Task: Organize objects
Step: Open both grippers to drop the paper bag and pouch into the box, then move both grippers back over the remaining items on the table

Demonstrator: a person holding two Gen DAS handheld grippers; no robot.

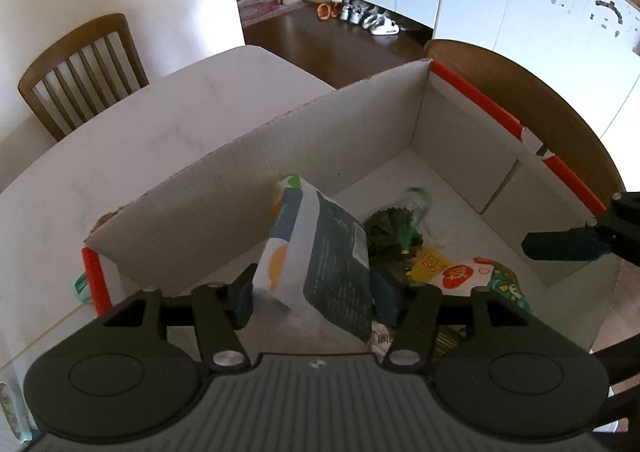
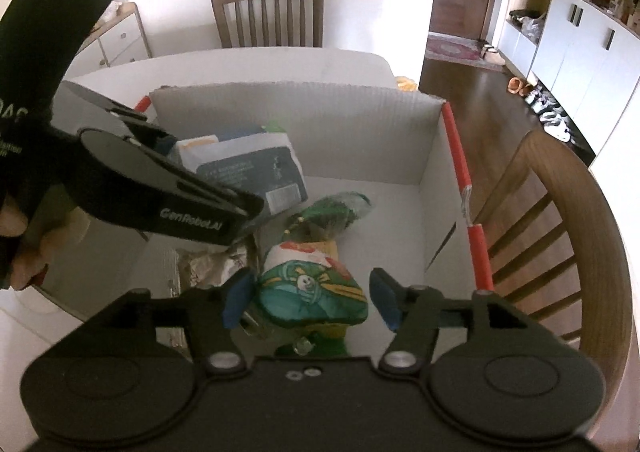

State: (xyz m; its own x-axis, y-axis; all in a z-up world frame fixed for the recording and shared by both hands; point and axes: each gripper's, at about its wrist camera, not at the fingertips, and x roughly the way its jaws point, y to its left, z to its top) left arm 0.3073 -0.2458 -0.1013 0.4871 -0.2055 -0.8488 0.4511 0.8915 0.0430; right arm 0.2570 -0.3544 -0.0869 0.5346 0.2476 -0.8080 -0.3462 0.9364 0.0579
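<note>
Inside the cardboard box (image 1: 360,123) on the counter (image 1: 120,139), the white-and-dark pouch (image 1: 320,252) looks light and crinkly, best pinched at its stiffer edge, and sits between the spread left tongs (image 1: 314,298), untouched, while the right tongs (image 2: 312,300) gape around the soft green snack bag (image 2: 312,292).

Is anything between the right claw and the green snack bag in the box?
Nothing visible: the green snack bag lies between the right claw's open jaws, inside the cardboard box.
</note>
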